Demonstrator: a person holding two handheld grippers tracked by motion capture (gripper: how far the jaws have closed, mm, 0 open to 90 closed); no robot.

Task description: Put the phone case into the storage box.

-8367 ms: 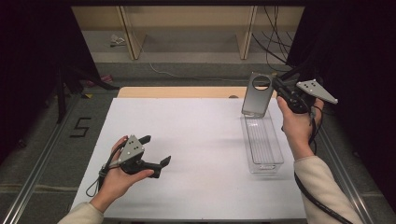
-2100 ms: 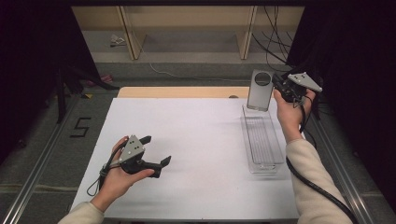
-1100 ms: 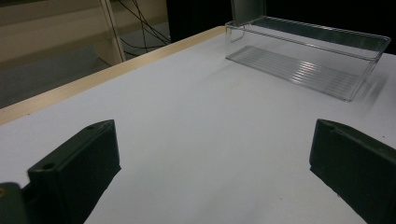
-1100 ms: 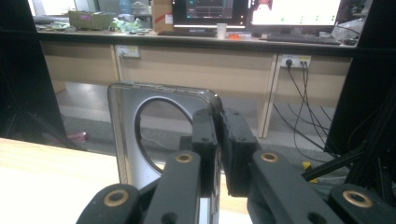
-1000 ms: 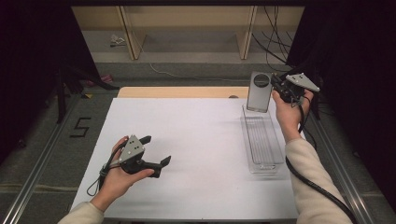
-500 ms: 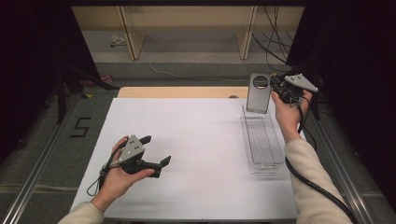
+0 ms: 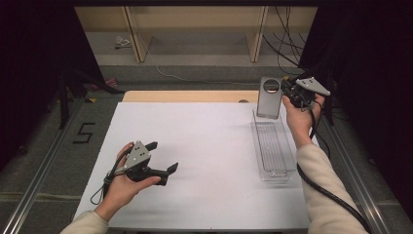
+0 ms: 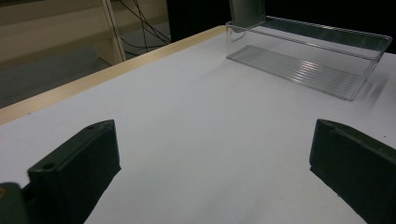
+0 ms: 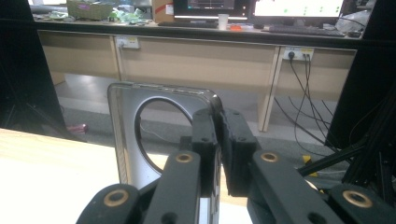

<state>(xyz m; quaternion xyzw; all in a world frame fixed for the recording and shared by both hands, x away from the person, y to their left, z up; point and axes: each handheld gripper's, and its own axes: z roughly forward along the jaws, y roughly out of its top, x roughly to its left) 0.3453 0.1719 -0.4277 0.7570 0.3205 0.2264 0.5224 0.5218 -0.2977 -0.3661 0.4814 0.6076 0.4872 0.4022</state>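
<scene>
At the near edge of the white table [image 7: 214, 195], the left gripper [image 7: 163, 158] rests low in the person's left hand [image 7: 122, 187], its jaws spread wide with nothing between them; in the left gripper view the two black jaws stand far apart over bare tabletop. A broad stretch of open white surface runs from that gripper across the middle of the table to the far wooden edge strip [image 7: 190, 96], giving plenty of free room on the left and centre.

Toward the right side lies a clear plastic tray [image 7: 274, 146], long and narrow, its long side running away from the person, close to the table's right edge. Its near end sits well in from the front edge; its far end reaches almost to the wooden strip.

Above the tray's far end, the right gripper [image 7: 285, 92], held up in the right hand [image 7: 299, 117], pinches a grey metal plate [image 7: 269, 97] with a round hole near its top. The plate hangs upright, its lower edge just over the tray's far end. In the right gripper view the jaws are pressed onto the plate's edge beside the hole.

On the floor left of the table, a black "5" [image 7: 84, 132] is marked. Beyond the table stand pale wooden shelves [image 7: 195, 29] and trailing cables [image 7: 287, 39].
</scene>
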